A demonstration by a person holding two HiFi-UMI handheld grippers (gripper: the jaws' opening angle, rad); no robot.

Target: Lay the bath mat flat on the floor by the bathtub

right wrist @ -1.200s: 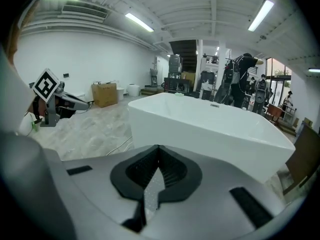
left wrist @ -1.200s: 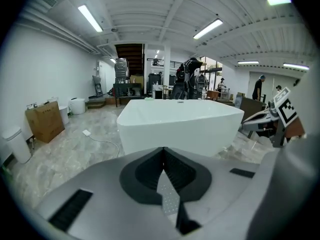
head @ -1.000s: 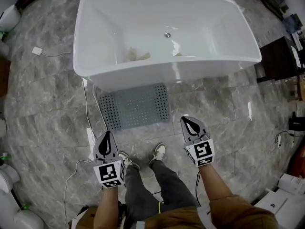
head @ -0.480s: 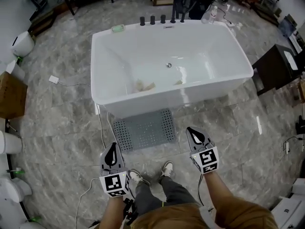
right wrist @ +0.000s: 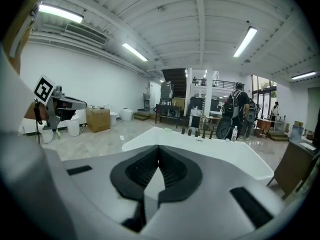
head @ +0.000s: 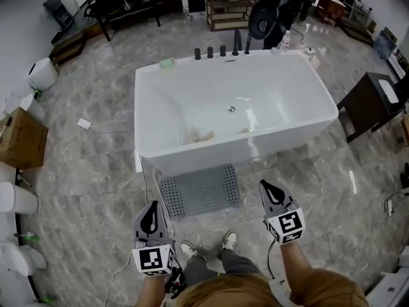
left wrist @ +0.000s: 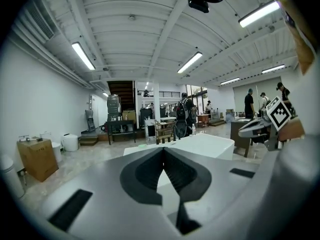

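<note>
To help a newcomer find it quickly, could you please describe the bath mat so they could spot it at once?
Find the big white bathtub in the middle of the marble floor. On the floor against the tub's near side lies the bath mat. It is a flat grey rectangle dotted with rows of small holes, unlike the veined tiles around it.
</note>
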